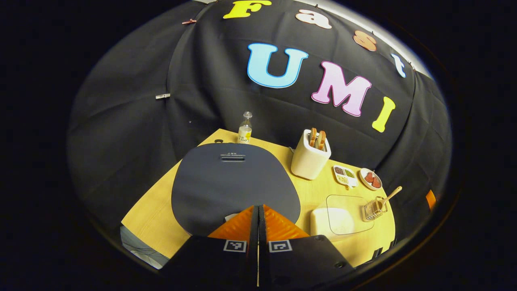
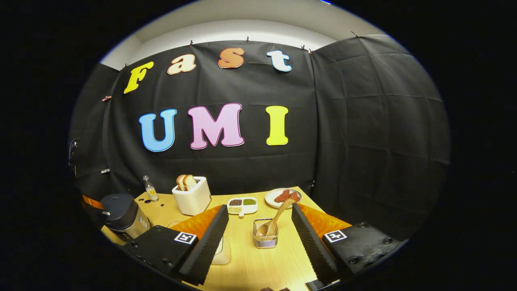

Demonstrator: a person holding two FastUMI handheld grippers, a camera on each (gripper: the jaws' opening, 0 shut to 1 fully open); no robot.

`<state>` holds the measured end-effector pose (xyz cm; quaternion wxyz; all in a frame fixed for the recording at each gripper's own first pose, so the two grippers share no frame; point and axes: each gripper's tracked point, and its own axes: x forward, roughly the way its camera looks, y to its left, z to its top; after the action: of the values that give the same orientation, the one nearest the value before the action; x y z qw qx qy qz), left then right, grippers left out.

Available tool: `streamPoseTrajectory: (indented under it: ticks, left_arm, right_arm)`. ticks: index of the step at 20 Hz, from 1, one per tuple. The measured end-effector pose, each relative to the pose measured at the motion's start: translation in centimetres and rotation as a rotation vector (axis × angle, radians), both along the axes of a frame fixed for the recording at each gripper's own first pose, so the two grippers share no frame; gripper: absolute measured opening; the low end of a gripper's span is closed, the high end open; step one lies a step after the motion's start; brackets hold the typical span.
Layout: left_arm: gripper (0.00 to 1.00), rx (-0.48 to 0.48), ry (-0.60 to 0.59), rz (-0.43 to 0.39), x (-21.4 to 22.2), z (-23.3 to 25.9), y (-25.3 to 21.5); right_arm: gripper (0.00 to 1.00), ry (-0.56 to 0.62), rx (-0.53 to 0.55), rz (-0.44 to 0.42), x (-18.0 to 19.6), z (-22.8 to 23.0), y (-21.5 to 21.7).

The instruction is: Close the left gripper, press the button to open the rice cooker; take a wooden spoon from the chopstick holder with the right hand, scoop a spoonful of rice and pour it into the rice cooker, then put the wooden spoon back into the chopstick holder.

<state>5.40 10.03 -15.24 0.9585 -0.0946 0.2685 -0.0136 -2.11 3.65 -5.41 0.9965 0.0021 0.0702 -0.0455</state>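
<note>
The rice cooker [image 1: 226, 182] sits right below my left gripper [image 1: 258, 207], its dark lid down. That gripper is shut, its tips together over the lid's near edge. The cooker [image 2: 121, 216] also stands at the far left in the right gripper view. A wire chopstick holder [image 2: 265, 238] holds the wooden spoon [image 2: 276, 220], bowl down and handle leaning to the right. My right gripper [image 2: 259, 207] is open, with the holder ahead between its two fingers and not touched. The holder [image 1: 373, 210] and spoon [image 1: 391, 196] lie at the right in the left gripper view. A white rice box [image 1: 341, 220] with a clear lid stands beside the holder.
A white toaster [image 2: 193, 196] with bread, a small bottle [image 2: 150, 189], a divided dish of grains [image 2: 242, 205] and a plate of red food [image 2: 282, 197] line the back of the wooden table [image 2: 258, 262]. Black cloth walls close the table in behind and to the right.
</note>
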Motion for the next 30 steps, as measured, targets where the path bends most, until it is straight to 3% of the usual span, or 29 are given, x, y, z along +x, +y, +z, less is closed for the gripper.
streamPoseTrajectory:
  ticks: [5, 16, 18, 22, 25, 29, 30]
  left_arm:
    - [0.06, 0.007, 0.059, 0.014, 0.1, -2.3, 0.6]
    - [0.06, 0.014, 0.056, 0.033, 0.1, -2.3, 0.6]
    - [0.06, 0.079, -0.004, 0.034, -0.3, -0.6, 0.4]
    - [0.07, 0.273, -0.307, 0.043, -0.3, 9.8, 0.1]
    - [0.07, 0.233, -0.415, 0.042, -1.9, 13.5, -2.0]
    - [0.08, 0.146, -0.426, 0.003, -3.4, 12.5, -4.8]
    - [0.13, 0.131, -0.411, -0.001, -3.8, 11.8, -5.3]
  right_arm:
    - [0.98, 0.006, 0.000, -0.004, 0.4, -0.3, -0.4]
    - [0.98, 0.037, -0.007, 0.026, 0.9, -0.9, 0.3]
    - [0.98, 0.031, -0.007, 0.030, 1.0, -0.5, 0.4]
    - [0.98, 0.023, -0.019, 0.030, 1.3, -0.1, 0.1]
    - [0.98, 0.019, -0.015, 0.031, 1.7, 0.1, -0.1]
    - [0.98, 0.024, -0.014, 0.017, 2.4, -0.3, -1.1]
    - [0.98, 0.032, -0.008, 0.014, 2.6, -0.6, -1.3]
